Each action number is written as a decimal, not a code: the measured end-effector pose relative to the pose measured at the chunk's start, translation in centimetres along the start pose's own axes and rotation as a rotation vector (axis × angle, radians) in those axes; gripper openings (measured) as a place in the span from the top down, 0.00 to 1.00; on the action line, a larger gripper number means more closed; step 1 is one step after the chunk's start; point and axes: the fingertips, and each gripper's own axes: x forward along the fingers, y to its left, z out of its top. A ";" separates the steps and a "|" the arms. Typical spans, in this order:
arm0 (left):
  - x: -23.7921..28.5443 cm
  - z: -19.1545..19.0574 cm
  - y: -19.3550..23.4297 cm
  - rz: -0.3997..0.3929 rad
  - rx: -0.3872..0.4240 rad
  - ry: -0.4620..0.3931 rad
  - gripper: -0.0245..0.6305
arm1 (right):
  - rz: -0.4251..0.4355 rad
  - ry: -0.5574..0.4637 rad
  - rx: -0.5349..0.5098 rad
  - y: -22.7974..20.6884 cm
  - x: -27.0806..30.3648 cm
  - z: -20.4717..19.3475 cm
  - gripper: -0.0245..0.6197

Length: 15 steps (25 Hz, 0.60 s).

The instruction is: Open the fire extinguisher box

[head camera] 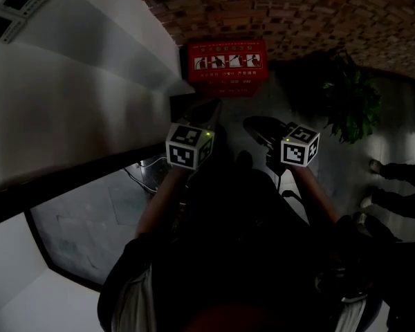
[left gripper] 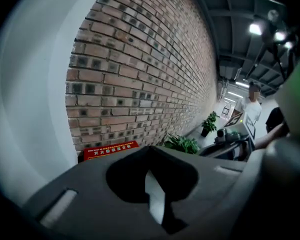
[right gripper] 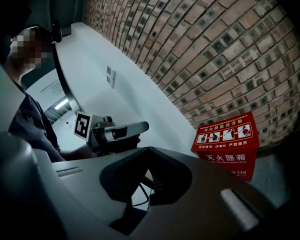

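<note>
The red fire extinguisher box [head camera: 227,66] stands on the floor against the brick wall, lid down, with white pictograms and print on its top and front. It also shows low in the left gripper view as the box [left gripper: 110,150] and at the right of the right gripper view as the box [right gripper: 225,144]. My left gripper [head camera: 211,107] hovers just short of the box, jaws shut and empty [left gripper: 150,150]. My right gripper [head camera: 254,124] is held a little further back to the right, also shut with nothing in it [right gripper: 149,152]. Neither touches the box.
A white wall [head camera: 69,81] runs along the left beside the box. A potted plant [head camera: 349,102] stands to the right of it. Another person's feet [head camera: 394,171] are at the right edge. A cable [head camera: 149,175] lies on the floor at the left.
</note>
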 end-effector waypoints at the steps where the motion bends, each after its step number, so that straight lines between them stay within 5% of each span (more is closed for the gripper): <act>1: 0.3 0.3 1.1 0.008 -0.006 -0.006 0.96 | -0.004 -0.001 0.005 -0.2 0.7 0.3 0.96; 6: 1.8 2.7 6.1 0.102 0.092 -0.141 0.96 | -0.056 -0.013 -0.001 -2.7 3.2 1.9 0.96; 10: 4.0 -0.1 8.8 0.120 0.063 -0.060 0.96 | -0.130 0.027 -0.038 -5.2 4.6 1.2 0.96; 15: 7.3 -4.1 10.3 0.128 -0.078 0.063 0.96 | -0.148 0.114 -0.019 -8.2 4.8 -1.4 0.96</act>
